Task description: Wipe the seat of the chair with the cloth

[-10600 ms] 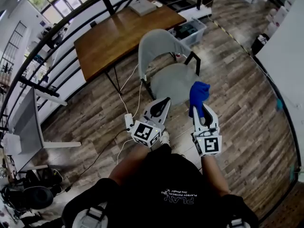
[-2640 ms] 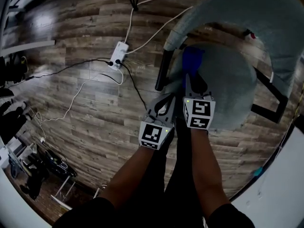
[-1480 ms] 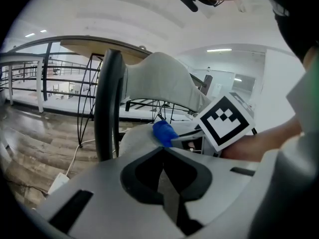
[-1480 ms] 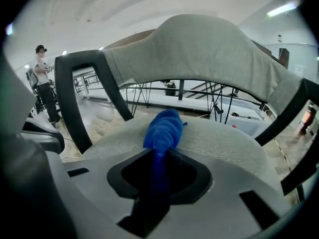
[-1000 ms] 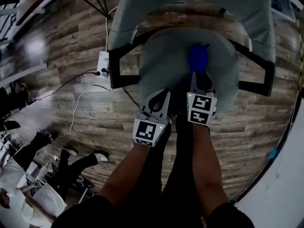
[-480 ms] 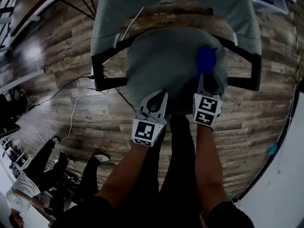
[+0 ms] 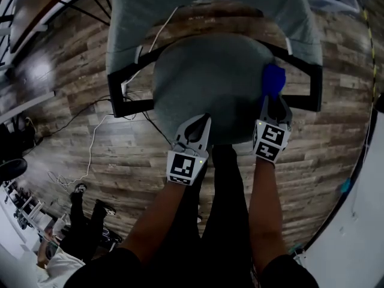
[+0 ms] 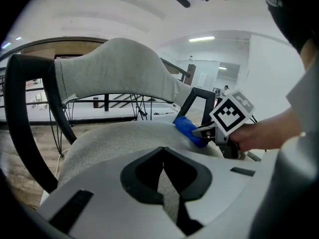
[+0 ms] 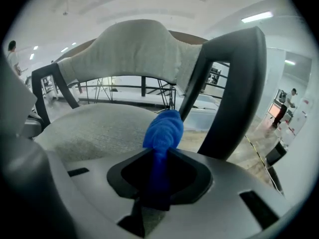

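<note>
Stroke hits right edge of seat (image 7: 210, 77)
Our left gripper (image 7: 198, 126): shut, empty, at the front rim; right gripper (image 7: 275, 102) clamps the cloth (image 7: 273, 80), now slid from mid-seat to the right edge, centre-right of frame. We judge the left half still unwiped.

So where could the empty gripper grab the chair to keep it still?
Probably the black armrest on the left: its bar is thin enough for jaws to close round, while the seat is broad and rounded. The left gripper, shut and empty at the seat's front edge, could open and come down on it from above. The right gripper is busy with the cloth.
</note>
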{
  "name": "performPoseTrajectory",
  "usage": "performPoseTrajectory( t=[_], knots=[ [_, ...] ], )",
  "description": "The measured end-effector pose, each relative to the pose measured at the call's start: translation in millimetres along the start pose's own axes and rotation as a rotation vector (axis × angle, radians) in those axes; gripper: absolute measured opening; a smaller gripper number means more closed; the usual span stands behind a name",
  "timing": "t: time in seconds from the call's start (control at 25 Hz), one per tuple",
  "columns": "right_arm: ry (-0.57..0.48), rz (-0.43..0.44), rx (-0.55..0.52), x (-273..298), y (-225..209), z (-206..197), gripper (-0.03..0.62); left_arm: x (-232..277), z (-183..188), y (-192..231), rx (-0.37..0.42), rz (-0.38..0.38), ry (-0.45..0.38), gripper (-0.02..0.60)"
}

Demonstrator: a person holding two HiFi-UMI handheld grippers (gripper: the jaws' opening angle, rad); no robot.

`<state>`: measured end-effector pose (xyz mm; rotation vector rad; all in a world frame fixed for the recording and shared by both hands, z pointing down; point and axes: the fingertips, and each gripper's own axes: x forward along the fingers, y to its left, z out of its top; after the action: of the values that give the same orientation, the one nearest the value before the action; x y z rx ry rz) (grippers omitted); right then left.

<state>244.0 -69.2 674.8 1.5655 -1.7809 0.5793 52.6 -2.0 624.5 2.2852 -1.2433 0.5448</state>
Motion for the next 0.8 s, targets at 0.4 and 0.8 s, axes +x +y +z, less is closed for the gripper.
performPoseTrajectory(
  t=[0.4,0.8],
  knots=[
    [-0.023,-0.025,0.096,-7.3,-18.2,-3.4,0.092,-6.1,-2.9,6.6,-0.016,0.005,-0.004,0.006],
    [-0.106,0.134,0.038,-40.1,69.3,16.0,0.092,-35.9,-7.8,43.4,-0.054,0.077,-0.038,0.006]
  ],
)
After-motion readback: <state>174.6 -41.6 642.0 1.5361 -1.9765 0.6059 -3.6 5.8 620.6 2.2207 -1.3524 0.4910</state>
